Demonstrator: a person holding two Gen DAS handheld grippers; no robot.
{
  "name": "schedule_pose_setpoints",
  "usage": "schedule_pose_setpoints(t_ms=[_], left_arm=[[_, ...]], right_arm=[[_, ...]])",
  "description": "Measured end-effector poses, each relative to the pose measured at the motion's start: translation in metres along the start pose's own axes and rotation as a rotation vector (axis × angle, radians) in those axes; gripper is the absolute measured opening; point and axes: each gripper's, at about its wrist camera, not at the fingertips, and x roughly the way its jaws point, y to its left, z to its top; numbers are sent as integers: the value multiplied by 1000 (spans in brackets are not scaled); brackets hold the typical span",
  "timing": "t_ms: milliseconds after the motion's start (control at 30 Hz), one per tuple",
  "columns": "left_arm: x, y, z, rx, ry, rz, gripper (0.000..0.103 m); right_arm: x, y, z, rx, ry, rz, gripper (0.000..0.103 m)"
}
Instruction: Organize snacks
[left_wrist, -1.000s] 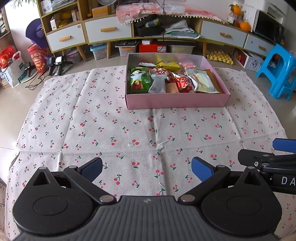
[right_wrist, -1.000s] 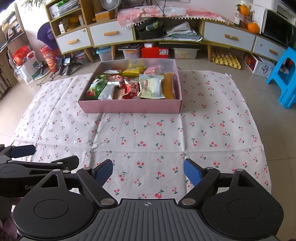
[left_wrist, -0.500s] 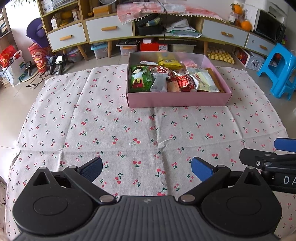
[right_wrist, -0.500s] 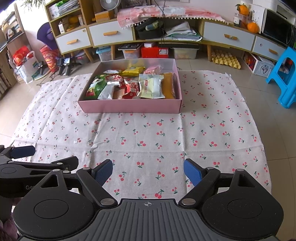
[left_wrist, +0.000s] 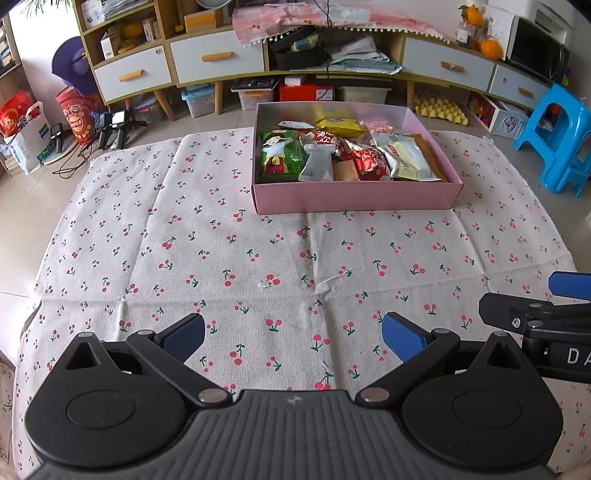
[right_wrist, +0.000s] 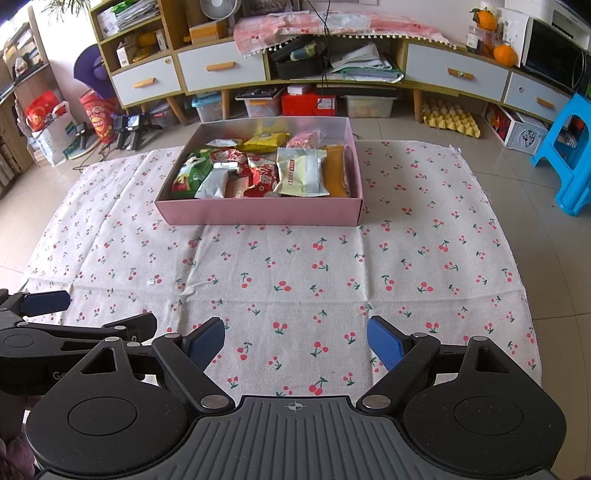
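A pink box (left_wrist: 354, 197) (right_wrist: 258, 216) sits at the far side of the cherry-print cloth (left_wrist: 221, 258) (right_wrist: 406, 258). Inside it lie several snack packets, among them a green packet (left_wrist: 282, 157) (right_wrist: 194, 173), a red packet (left_wrist: 369, 160) and a pale yellow packet (right_wrist: 301, 175). My left gripper (left_wrist: 293, 338) hovers open over the near cloth, with nothing between its blue pads. Beside it, my right gripper (right_wrist: 295, 341) is open and empty too. Each gripper shows at the edge of the other's view.
Behind the cloth runs a long low cabinet (left_wrist: 218, 62) with drawers, with boxes and bins under it. A blue plastic stool (left_wrist: 561, 144) (right_wrist: 574, 155) stands on the tiled floor at the right. Bags and small tripods (left_wrist: 110, 127) sit at the left.
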Motion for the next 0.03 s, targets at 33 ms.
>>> schedule_pose_setpoints(t_ms=[33], left_arm=[[1, 0, 0, 0, 3, -5, 102]], right_arm=[[0, 0, 0, 0, 1, 0, 86]])
